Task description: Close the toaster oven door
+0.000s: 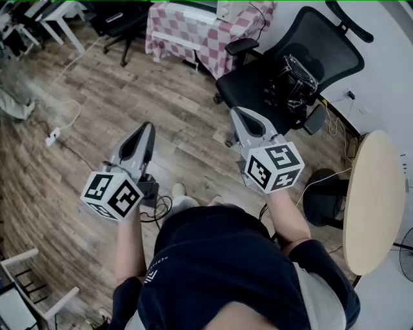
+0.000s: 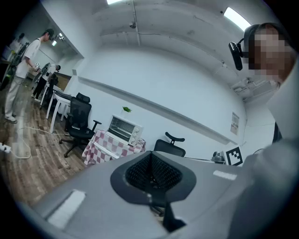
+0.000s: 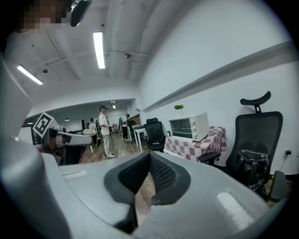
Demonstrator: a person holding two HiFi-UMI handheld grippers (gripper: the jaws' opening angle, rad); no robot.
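Both grippers are held out over the wooden floor (image 1: pixel 97 97). The left gripper (image 1: pixel 145 129) and the right gripper (image 1: pixel 237 115) each have their jaws together and empty. Beyond the right one stands a black office chair (image 1: pixel 335 58) with a dark bag (image 1: pixel 293 80) on its seat. At the top edge, a checked-cloth bench (image 1: pixel 206 38) carries a white appliance (image 1: pixel 229 8) that is cut off by the frame.

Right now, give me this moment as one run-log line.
left gripper: shut, empty | right gripper: shut, empty | toaster oven: across room on checkered-cloth table, untouched
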